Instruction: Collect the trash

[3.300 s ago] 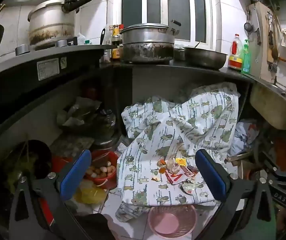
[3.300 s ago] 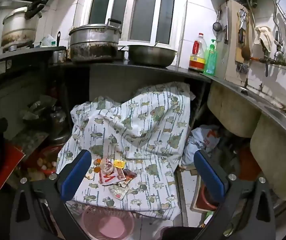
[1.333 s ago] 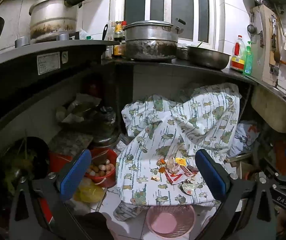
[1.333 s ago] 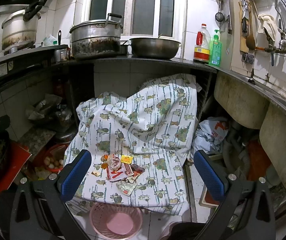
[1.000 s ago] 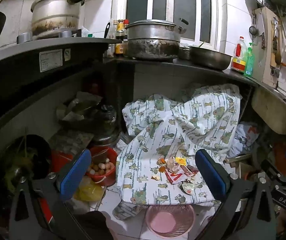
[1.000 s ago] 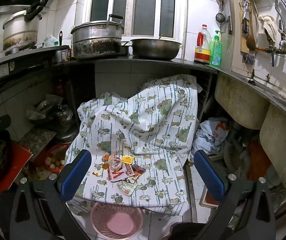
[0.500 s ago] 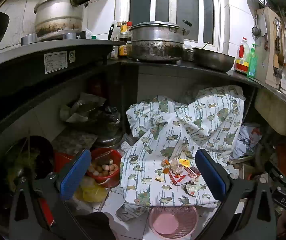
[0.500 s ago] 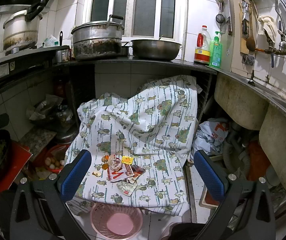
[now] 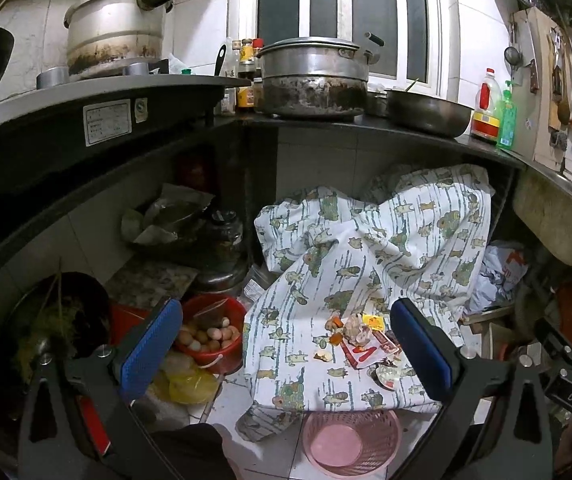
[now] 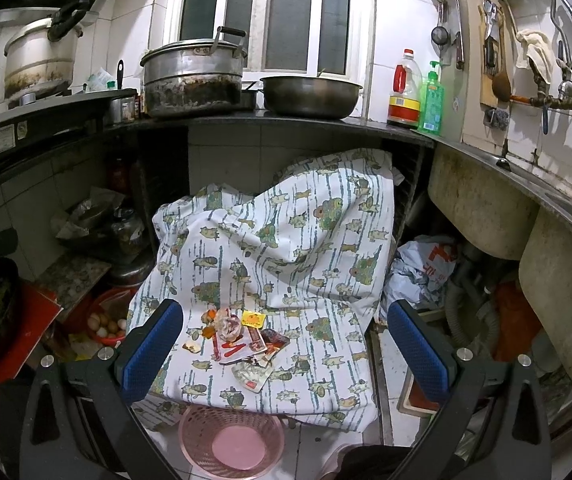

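Observation:
A small heap of trash [image 9: 360, 340] lies on a frog-print cloth [image 9: 370, 264]: red and white wrappers, a yellow packet, orange peel bits and a crumpled wad. It also shows in the right wrist view [image 10: 241, 340] on the cloth [image 10: 286, 248]. A pink mesh basket [image 9: 350, 440] stands on the floor tiles just below the cloth's front edge, also in the right wrist view [image 10: 231, 442]. My left gripper [image 9: 286, 344] is open and empty, held back from the heap. My right gripper [image 10: 283, 344] is open and empty, also short of the heap.
A red bowl of eggs [image 9: 209, 332] and yellow bags [image 9: 187, 386] sit left of the cloth. A black counter [image 10: 286, 120] above carries big pots, a steel basin and bottles. Sink basins [image 10: 482, 204], pipes and a plastic bag [image 10: 426, 268] crowd the right.
Both views shifted only slightly; the left one drifted a little so the cloth and trash sit further right. Both grippers stayed open and nothing was picked up.

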A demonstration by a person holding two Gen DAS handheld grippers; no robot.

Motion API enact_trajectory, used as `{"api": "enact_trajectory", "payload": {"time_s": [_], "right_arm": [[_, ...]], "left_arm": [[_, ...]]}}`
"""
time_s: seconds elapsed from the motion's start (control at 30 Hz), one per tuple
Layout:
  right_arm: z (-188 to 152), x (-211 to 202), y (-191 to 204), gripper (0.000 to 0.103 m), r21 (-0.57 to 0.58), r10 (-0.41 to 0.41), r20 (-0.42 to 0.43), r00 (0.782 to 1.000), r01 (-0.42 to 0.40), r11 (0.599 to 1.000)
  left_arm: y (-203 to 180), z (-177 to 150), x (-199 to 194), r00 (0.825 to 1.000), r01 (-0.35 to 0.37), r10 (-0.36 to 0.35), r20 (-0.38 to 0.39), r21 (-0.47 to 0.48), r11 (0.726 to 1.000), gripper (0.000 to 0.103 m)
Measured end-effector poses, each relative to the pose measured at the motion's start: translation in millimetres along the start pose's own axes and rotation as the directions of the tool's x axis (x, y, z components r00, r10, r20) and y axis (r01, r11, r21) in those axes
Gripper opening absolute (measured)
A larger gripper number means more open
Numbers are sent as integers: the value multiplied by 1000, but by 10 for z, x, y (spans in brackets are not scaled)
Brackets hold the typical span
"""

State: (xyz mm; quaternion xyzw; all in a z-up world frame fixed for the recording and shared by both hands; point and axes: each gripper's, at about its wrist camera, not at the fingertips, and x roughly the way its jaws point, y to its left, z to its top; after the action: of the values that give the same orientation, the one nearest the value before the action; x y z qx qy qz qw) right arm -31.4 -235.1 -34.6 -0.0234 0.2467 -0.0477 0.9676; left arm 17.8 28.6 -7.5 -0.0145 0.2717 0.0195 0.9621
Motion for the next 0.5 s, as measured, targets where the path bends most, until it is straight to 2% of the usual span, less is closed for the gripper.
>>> {"api": "enact_trajectory", "payload": {"time_s": [0.17, 0.5], "right_arm": [[-1, 47, -16, 103, 14, 22, -7, 1000, -22, 1000], [10, 119, -27, 103, 16, 0, -18, 1000, 0, 1000]], "left_arm": [[3, -2, -1, 1000, 0, 0, 0, -1, 1000, 103], [-38, -56, 112, 1000, 12, -11, -14, 16, 1000, 103]]}}
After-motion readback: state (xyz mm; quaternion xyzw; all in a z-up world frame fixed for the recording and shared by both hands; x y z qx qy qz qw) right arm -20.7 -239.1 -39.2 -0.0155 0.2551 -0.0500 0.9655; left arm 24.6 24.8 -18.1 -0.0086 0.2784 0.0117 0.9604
